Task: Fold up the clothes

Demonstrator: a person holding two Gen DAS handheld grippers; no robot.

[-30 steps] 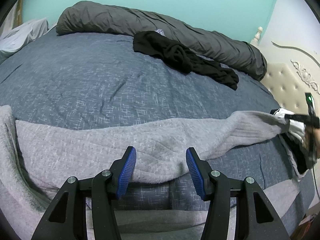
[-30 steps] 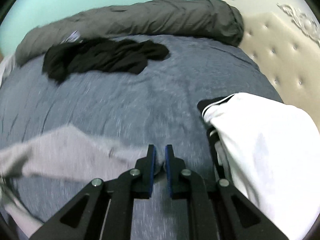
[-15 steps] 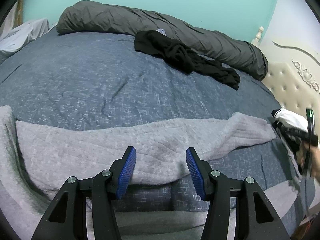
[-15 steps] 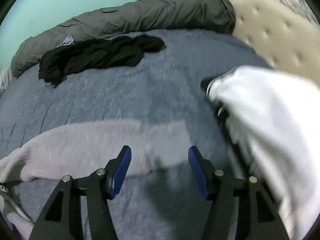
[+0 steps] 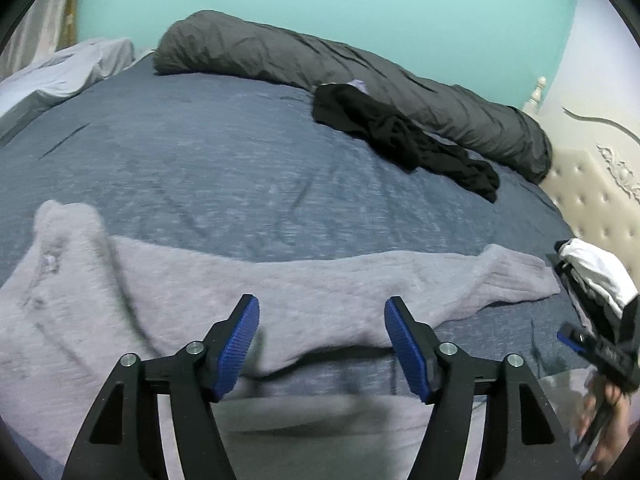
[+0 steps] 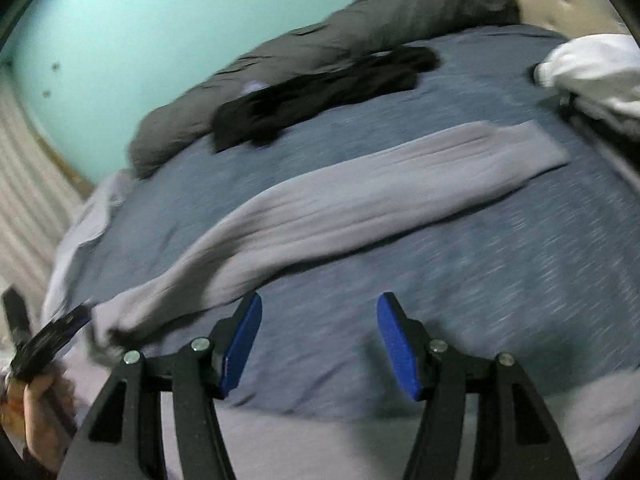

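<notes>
A: Where do we stand with the grey sweater [image 5: 280, 284]?

B: We see it spread on the blue-grey bedspread [image 5: 224, 168], its body toward our near edge and 1 long sleeve [image 6: 360, 196] stretched flat across the bed, its cuff close to the white garment [image 6: 592, 68] by the headboard [image 5: 592, 200].

A: And our 2 claws?

B: The left gripper [image 5: 322, 344] hangs over the sweater with its blue pads [image 5: 240, 344] spread apart; its jaws have just been widening, and nothing is pinched between them. The right gripper [image 6: 319, 344] is also spread, gripping nothing, with only bedspread in the gap and the sleeve lying beyond its tips. That view is blurred.

A: Anything else on the bed?

B: A black garment [image 5: 400, 140] lies crumpled farther back, against a rolled dark grey duvet [image 5: 360, 80] along the teal wall [image 5: 320, 8].
</notes>
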